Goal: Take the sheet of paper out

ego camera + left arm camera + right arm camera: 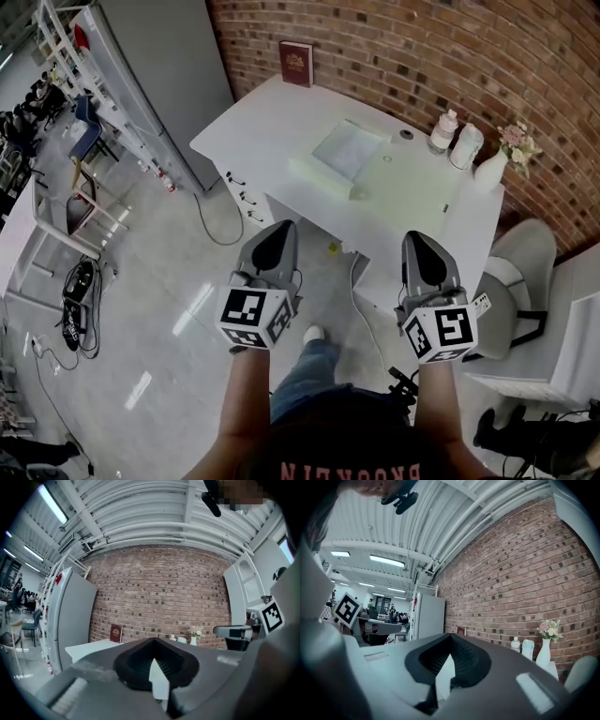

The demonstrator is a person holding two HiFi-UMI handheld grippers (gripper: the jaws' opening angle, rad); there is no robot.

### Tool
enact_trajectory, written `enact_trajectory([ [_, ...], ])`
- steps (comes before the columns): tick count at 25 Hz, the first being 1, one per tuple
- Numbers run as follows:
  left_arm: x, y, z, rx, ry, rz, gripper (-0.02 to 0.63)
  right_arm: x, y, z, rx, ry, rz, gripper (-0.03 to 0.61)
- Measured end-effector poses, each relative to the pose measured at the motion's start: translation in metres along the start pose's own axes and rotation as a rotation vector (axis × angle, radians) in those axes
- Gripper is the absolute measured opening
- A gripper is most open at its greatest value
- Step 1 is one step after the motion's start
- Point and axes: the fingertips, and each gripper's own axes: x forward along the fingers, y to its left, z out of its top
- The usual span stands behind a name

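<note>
Two dark grey two-jaw grippers, the left gripper point(274, 242) and the right gripper point(424, 248), are each pressed together on nothing, held level above the floor and well apart from the white bench point(272, 122). The pale grey sheet of paper point(343, 153) lies flat near the middle of that bench, in what looks like an open pale green folder point(398, 180). It should be light, limp and easily creased, so a gentle pinch on a free edge or corner seems best.
</note>
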Motion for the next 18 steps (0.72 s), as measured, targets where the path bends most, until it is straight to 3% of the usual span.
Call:
enact_trajectory([
  [8,0.079,0.075,0.009,0.039,0.033,-0.052,-0.003,0.105,-0.008,-0.002,-0.030,0.035,-0.052,0.002],
  [18,0.127,0.121,-0.009,-0.014,0.094,-0.066,-0.003,0.168,-0.029,-0.023,-0.007,0.089,-0.068,0.000],
])
